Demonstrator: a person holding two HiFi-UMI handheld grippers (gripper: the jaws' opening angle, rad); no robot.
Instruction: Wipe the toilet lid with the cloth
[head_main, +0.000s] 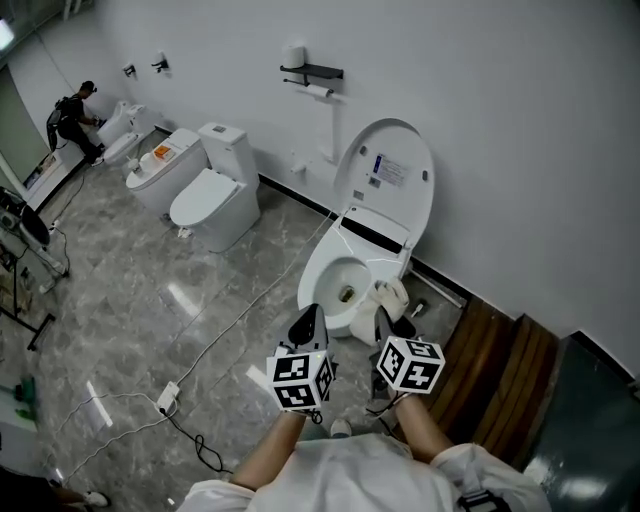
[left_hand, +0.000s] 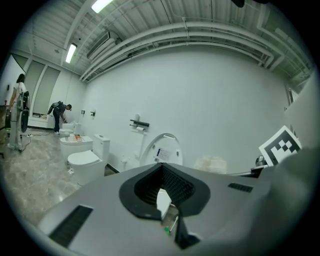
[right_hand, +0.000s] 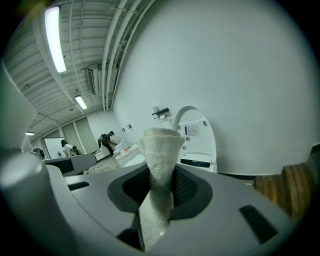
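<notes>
Right claw (right_hand: 159, 172) around cloth (right_hand: 161, 142)

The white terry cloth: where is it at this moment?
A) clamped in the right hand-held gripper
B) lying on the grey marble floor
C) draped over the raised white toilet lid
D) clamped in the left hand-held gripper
A: in the right gripper view, the white terry cloth stands pinched between the closed jaws of the right hand-held gripper.

Label (head_main: 390, 170) on the open toilet lid (head_main: 392, 208): print illegibly small.
</notes>
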